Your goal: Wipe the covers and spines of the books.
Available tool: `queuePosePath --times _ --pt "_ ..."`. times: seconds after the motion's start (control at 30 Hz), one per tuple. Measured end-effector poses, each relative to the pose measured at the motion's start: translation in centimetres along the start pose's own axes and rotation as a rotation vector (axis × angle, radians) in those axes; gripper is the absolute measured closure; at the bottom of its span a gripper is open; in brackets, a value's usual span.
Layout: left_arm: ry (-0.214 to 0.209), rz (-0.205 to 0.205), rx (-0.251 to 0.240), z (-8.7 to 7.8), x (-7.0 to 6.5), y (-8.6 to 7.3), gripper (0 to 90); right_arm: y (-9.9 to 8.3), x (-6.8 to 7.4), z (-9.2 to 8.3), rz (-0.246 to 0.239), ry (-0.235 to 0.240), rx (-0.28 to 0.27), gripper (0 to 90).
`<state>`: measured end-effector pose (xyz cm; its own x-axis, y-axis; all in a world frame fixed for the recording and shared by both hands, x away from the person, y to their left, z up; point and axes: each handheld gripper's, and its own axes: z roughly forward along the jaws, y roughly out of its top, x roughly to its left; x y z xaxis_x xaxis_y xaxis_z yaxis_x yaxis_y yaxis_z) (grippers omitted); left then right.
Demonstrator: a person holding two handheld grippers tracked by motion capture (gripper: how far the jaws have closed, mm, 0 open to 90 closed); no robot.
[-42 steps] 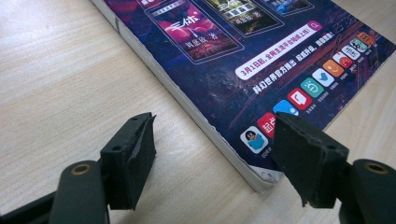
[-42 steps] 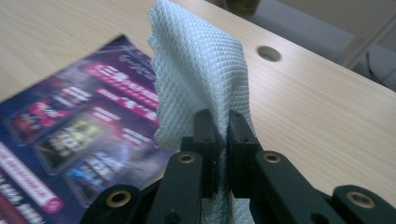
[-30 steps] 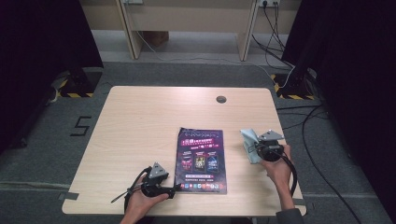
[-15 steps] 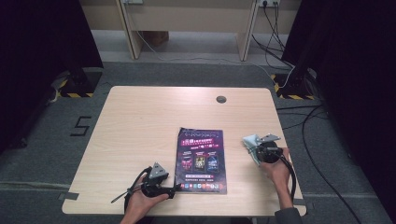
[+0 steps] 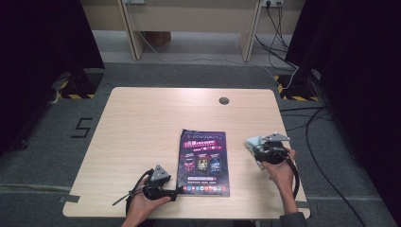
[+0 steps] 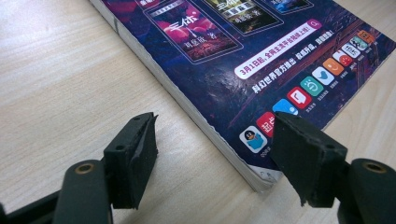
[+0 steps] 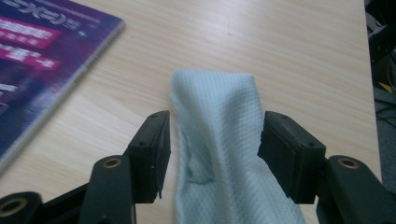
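Observation:
A magazine with a purple cover (image 5: pixel 203 161) lies flat at the middle front of the wooden table (image 5: pixel 142 123). My left gripper (image 5: pixel 176 191) is at its near left corner. In the left gripper view its jaws (image 6: pixel 212 144) stand open astride that corner of the magazine (image 6: pixel 243 56), pressing nothing. A light blue cloth (image 5: pixel 253 143) lies to the magazine's right. My right gripper (image 5: pixel 258 150) is over it. Its jaws (image 7: pixel 212 140) have just been opening, with the cloth (image 7: pixel 219 140) slack on the table between the fingers. The magazine's corner (image 7: pixel 32 60) shows at the left.
A round cable hole (image 5: pixel 224 100) sits near the table's far edge. Cables (image 5: pixel 312 137) trail over the floor to the right. Dark curtains stand on both sides. Bare wood spreads left of and beyond the magazine.
The right gripper has gone from shut on the cloth to open. The cloth, bunched up before, has sunk lower on the table. The left gripper has not moved.

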<state>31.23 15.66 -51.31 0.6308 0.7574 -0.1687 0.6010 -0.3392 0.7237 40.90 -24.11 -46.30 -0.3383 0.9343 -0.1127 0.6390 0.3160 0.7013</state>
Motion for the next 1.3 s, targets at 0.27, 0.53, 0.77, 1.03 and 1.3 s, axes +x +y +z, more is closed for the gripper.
queuePosePath --times 0.27,0.53,0.77,1.03,1.3 --pt "0.001 0.005 0.002 0.0 0.0 0.0 30.7 0.7 1.7 -1.0 0.002 0.065 -0.045 38.7" --pt "-0.001 0.004 0.001 0.0 0.0 0.0 30.7 0.9 3.8 -1.1 -0.022 0.133 -0.052 35.8" --pt "0.004 0.007 -0.001 0.0 -0.1 -0.1 31.3 0.9 5.5 -0.8 -0.044 0.192 -0.05 31.3" --pt "0.0 0.005 -0.001 0.0 0.0 -0.1 31.2 0.7 7.0 -0.4 -0.072 0.247 -0.039 30.9" --pt "0.008 0.004 -0.008 0.0 -0.2 -0.1 31.8 0.5 8.2 0.0 -0.088 0.266 -0.02 30.9"
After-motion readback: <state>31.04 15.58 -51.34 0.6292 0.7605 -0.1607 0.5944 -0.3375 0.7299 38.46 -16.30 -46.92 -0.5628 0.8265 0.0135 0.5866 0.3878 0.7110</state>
